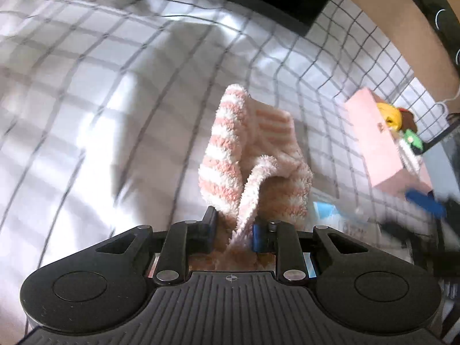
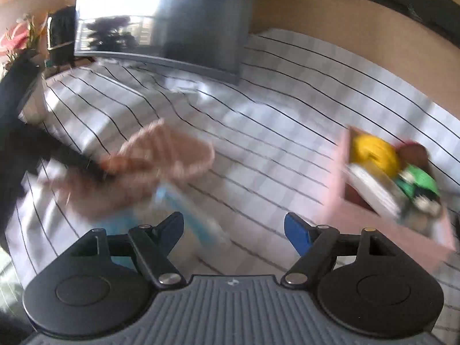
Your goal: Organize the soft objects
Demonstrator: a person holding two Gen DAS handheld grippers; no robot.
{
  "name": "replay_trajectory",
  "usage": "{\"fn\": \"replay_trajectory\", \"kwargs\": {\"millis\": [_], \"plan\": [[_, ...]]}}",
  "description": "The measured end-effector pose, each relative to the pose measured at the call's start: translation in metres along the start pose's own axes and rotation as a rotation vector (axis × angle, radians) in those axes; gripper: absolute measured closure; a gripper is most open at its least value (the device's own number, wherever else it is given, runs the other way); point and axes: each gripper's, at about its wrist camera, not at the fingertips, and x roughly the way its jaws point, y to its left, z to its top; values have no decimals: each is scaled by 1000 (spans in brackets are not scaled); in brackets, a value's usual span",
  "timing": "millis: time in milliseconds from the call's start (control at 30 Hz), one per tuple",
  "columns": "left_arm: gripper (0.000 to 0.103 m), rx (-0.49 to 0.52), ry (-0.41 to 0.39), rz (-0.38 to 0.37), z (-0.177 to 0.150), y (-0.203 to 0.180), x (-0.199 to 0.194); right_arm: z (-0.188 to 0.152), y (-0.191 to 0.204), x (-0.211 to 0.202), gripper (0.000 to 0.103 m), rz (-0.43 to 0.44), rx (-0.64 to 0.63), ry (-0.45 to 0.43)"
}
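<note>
Sock (image 1: 253,155) hangs clamped in the left gripper (image 1: 234,230) fingers, long axis up the frame — pink box (image 1: 379,143) at right, nearer the spread, empty right gripper (image 2: 233,227).

readable text: none | pink box (image 1: 376,143): a small dark mark on its side, too blurred to read | left gripper (image 1: 233,231) body: a crosshair symbol only, no letters | right gripper (image 2: 233,227) body: a small pale emblem, not legible | motion blur over both views
</note>
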Motion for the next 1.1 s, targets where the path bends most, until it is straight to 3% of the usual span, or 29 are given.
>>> {"fn": "replay_trajectory", "kwargs": {"millis": [133, 267, 433, 500, 567, 700, 800, 900, 1100], "plan": [[77, -4, 2, 50, -16, 4, -15, 19, 36, 29, 25, 49, -27, 28], [77, 33, 7, 76, -19, 0, -19, 7, 71, 25, 25, 94, -163, 64], [76, 96, 10, 107, -15, -13, -12, -32, 76, 2, 24, -21, -375, 67], [74, 115, 7, 102, -14, -16, -9, -37, 65, 2, 23, -56, -351, 101], [74, 123, 4, 98, -14, -17, -8, -36, 46, 5, 22, -68, -237, 140], [72, 152, 5, 52, -11, -17, -10, -29, 18, 12, 22, 13, -4, 185], [71, 112, -20, -7, -1, -9, -21, -29, 19, 18, 22, -6, -6, 182], [71, 102, -29, 14, 8, -9, -21, -32, 23, 20, 22, -11, -18, 186], [70, 184, -4, -35, 6, -39, -9, -47, 24, 8, 22, -18, -68, 188]]}}
